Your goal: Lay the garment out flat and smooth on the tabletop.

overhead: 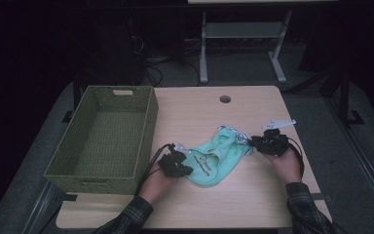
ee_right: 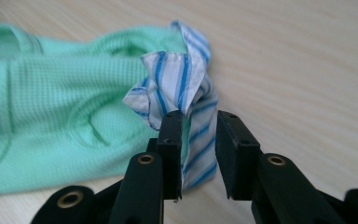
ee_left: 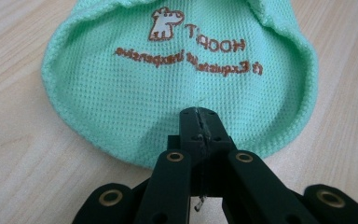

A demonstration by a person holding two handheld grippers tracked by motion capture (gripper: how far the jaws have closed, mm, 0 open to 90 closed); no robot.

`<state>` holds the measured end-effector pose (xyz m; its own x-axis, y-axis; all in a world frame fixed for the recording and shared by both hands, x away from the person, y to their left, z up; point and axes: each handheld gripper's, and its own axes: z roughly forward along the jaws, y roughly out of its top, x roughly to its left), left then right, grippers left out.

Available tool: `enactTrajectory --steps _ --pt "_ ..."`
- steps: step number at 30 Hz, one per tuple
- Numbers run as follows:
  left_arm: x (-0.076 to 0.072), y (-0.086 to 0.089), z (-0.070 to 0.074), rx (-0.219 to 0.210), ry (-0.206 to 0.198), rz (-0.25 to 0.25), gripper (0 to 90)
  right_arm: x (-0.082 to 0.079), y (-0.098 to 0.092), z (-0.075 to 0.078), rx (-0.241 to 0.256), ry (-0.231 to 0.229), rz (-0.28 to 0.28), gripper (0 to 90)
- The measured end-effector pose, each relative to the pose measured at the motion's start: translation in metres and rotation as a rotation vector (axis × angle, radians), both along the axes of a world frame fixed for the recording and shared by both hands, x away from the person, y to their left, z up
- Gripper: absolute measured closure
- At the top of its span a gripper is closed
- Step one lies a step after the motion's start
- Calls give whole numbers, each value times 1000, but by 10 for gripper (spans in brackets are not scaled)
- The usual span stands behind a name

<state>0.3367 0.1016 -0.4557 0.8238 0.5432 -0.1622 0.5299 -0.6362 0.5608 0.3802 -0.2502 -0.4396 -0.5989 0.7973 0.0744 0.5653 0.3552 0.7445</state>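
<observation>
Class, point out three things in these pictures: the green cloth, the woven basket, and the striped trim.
green cloth [ee_left: 168, 93], left gripper view, on its knit middle below the print.
woven basket [overhead: 147, 127], high view, on its right wall.
striped trim [ee_right: 177, 84], right gripper view, on the bunched fold.

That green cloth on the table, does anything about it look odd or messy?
Yes. The mint-green waffle-knit cloth lies crumpled rather than flat, its brown print reads mirrored in the left gripper view, and its blue-striped white edge is bunched.
</observation>
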Motion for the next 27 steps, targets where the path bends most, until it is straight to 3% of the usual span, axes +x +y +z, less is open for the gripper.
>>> enactTrajectory --steps 12,27 --pt "1 0 0 2 -3 2 889 19 29 29 2 -22 72 702" --pt "-1 -2 1 0 -2 14 879 54 60 29 -35 41 98 700"
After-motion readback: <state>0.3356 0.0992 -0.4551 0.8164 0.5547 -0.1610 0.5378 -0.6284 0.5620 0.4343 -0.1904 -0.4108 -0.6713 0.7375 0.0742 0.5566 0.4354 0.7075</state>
